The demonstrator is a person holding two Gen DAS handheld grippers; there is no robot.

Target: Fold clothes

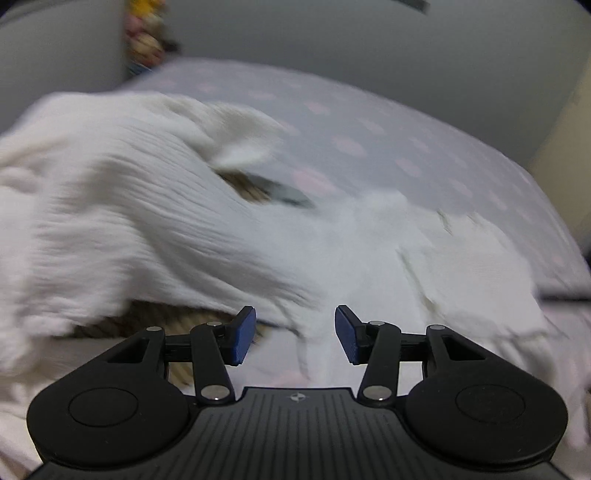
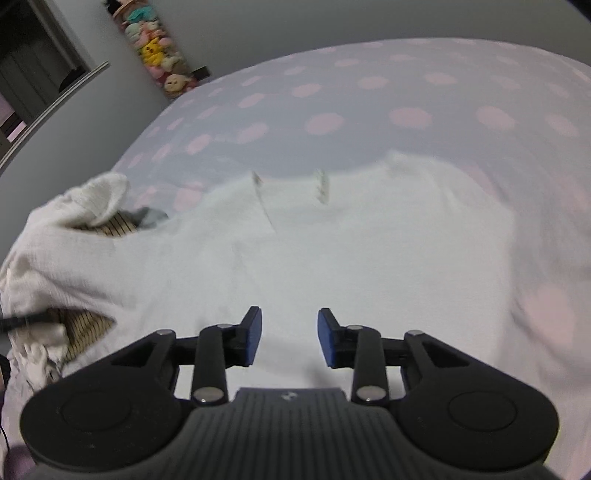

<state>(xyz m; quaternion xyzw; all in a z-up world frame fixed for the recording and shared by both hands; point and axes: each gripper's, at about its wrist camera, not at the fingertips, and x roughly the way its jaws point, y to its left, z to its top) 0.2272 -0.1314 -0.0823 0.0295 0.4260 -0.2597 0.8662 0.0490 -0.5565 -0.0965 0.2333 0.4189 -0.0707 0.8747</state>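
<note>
**Open bedspread beyond, heaped laundry to the left**

Wide clear stretch of dotted bedspread (image 2: pixel 369 96) past the flat white garment (image 2: pixel 332 251), free right up to the grey wall (image 2: pixel 332 26). Low, flat cloth ahead of the right gripper (image 2: pixel 290 338), jaws apart with nothing between the pads. Bulky crumpled white knit (image 1: pixel 122 192) mounded at the left, rising over a striped piece (image 2: pixel 88 328) and blocking a level approach from that side. Left gripper (image 1: pixel 295 336) spread, close above white cloth, the knit's edge just beside its left pad. Stuffed toys (image 2: pixel 159 55) stacked at the far left corner, well apart
</note>
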